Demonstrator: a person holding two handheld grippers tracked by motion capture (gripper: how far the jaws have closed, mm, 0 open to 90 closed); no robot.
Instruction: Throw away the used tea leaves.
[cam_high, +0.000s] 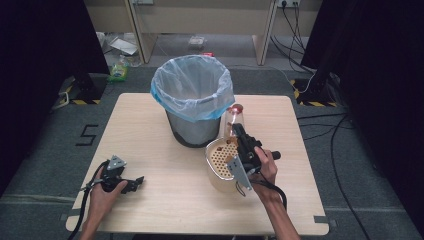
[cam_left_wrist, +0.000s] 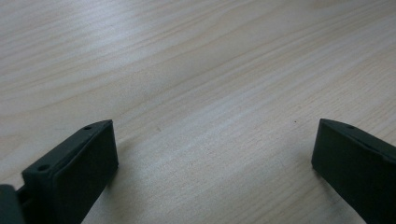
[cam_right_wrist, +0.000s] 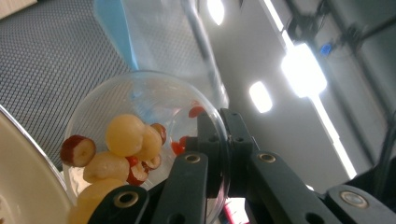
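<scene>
A clear plastic cup (cam_high: 234, 119) is held tilted in the air between the bin and a beige perforated strainer bowl (cam_high: 220, 161). My right gripper (cam_high: 238, 131) is shut on the cup's wall, one jaw inside and one outside. In the right gripper view the cup (cam_right_wrist: 140, 100) holds several pale round fruits (cam_right_wrist: 124, 135) and red slices, gathered on the side next to the strainer's rim (cam_right_wrist: 23, 186), with the right gripper (cam_right_wrist: 223, 140) clamped on the wall. My left gripper (cam_high: 135, 182) rests low at the table's front left, its jaws wide open over bare wood (cam_left_wrist: 215, 144).
A grey waste bin (cam_high: 192, 100) lined with a blue-white bag stands at the middle back of the wooden table (cam_high: 150, 130), just behind the cup; its mesh wall (cam_right_wrist: 56, 51) rises close by. Cables and clutter lie on the floor beyond.
</scene>
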